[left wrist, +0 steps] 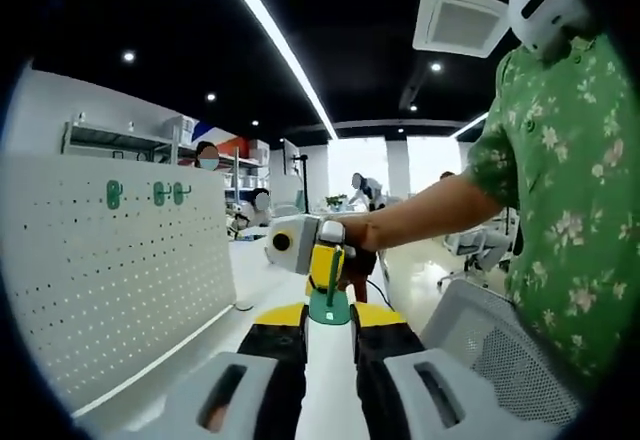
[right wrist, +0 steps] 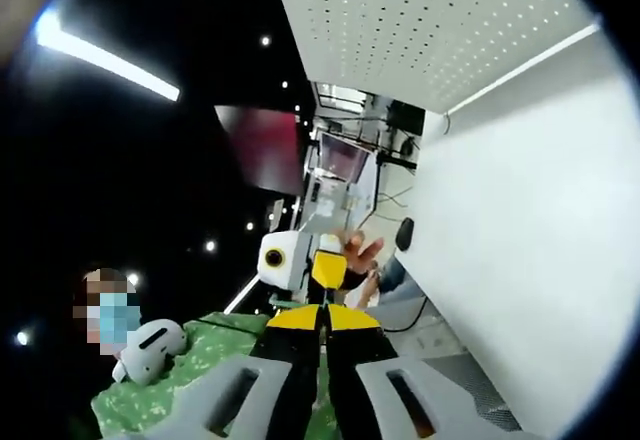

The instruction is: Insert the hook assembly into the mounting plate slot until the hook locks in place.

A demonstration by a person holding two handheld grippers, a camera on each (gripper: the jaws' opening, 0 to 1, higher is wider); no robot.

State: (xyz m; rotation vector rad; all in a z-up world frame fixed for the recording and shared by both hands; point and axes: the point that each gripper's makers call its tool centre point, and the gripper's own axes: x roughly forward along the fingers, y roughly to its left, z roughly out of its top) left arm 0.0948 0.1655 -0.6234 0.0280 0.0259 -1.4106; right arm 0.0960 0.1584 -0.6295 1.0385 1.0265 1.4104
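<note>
Both tools meet in open air beside the pegboard, a green hook between them.

The white pegboard point(left wrist: 120, 280) stands upright at the worktop's point(left wrist: 255, 275) edge, three green hooks point(left wrist: 114, 194) along its top rows. Right of it, the left tool point(left wrist: 329, 312) is clenched on a green hook point(left wrist: 329, 305). The right tool point(right wrist: 323, 318), jaws pressed together, faces it nose to nose, a bare arm point(left wrist: 430, 210) reaching in level.
</note>
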